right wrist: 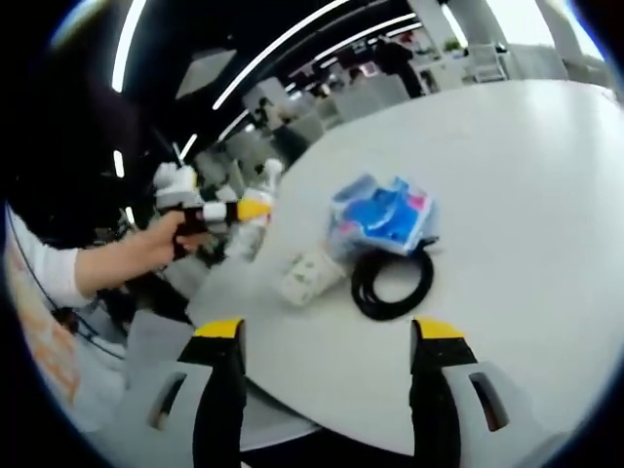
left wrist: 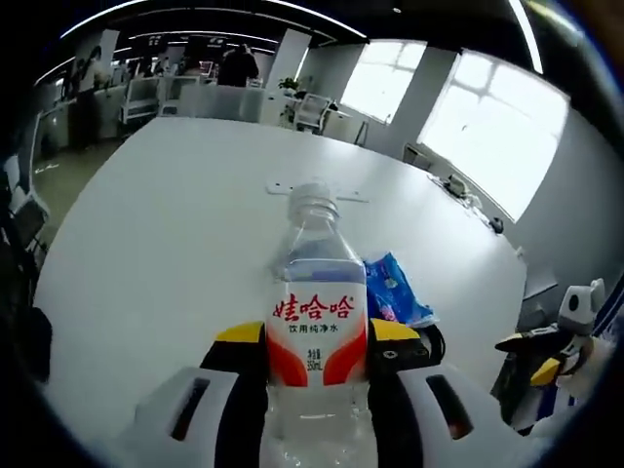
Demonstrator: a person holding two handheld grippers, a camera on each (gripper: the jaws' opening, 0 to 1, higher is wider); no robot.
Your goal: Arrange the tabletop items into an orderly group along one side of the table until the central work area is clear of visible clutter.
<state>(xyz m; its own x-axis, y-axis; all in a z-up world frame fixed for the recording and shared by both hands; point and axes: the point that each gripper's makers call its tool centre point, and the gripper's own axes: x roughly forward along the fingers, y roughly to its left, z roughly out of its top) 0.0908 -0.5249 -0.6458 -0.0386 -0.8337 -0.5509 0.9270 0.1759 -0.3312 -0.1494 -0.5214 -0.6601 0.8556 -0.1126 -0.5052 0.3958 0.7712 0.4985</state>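
In the left gripper view, the left gripper (left wrist: 317, 361) is closed around a clear water bottle (left wrist: 317, 341) with a red-and-white label, held upright at lower centre and lifted off the white table (left wrist: 175, 224); a blue packet (left wrist: 395, 288) lies just behind it and the right gripper (left wrist: 546, 366) appears at the right edge. In the right gripper view, the right gripper (right wrist: 331, 375) stands wide open and holds nothing. Beyond its jaws, the blue packet (right wrist: 382, 216), a coiled black cable (right wrist: 392, 283) and a pale paper cup (right wrist: 310, 276) on its side cluster near the table edge. Judged progress: grouping is partly done; the bottle remains unplaced. The cable and cup are seen in the right gripper view.
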